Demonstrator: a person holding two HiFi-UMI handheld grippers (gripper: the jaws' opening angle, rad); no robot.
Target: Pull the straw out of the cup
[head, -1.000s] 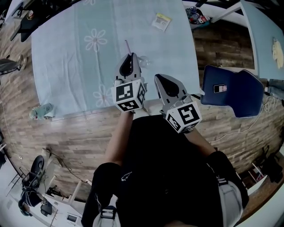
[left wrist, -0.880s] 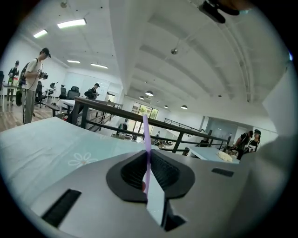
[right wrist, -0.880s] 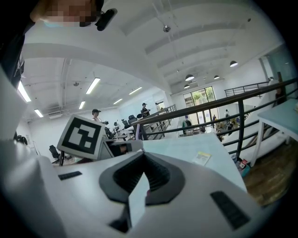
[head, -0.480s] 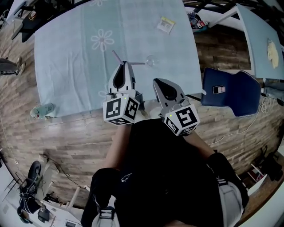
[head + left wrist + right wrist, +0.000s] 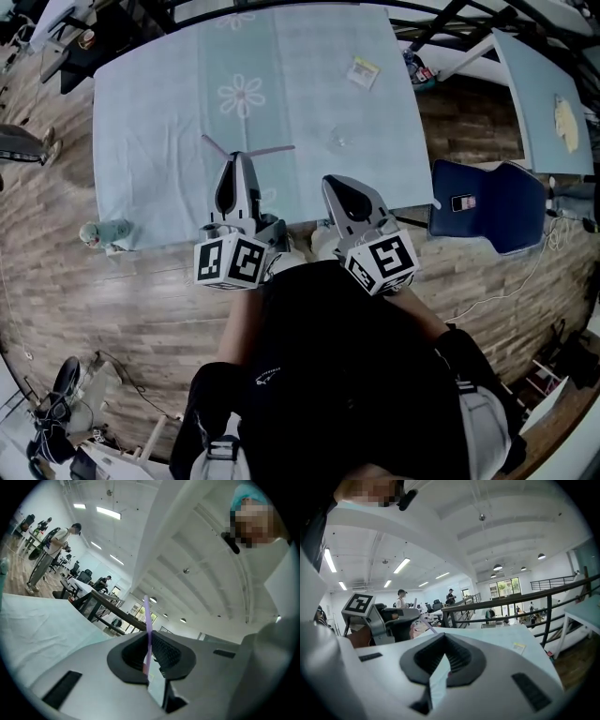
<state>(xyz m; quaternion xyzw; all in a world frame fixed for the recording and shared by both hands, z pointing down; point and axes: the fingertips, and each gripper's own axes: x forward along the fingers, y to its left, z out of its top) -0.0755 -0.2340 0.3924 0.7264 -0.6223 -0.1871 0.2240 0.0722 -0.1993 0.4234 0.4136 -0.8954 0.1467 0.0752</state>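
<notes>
Blue-clothed table (image 5: 309, 56): one straw (image 5: 272, 149) pinched in left gripper (image 5: 237, 156) near front edge. One cup (image 5: 337, 141) toward right edge. Right gripper (image 5: 334, 182) closed, empty.

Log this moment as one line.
left tool: shut on straw | straw: out of cup | cup: on table | right tool: shut, empty

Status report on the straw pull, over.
Left claw shut on straw. Straw out, clear of cup. Right claw shut, empty. Nothing in the way.
</notes>
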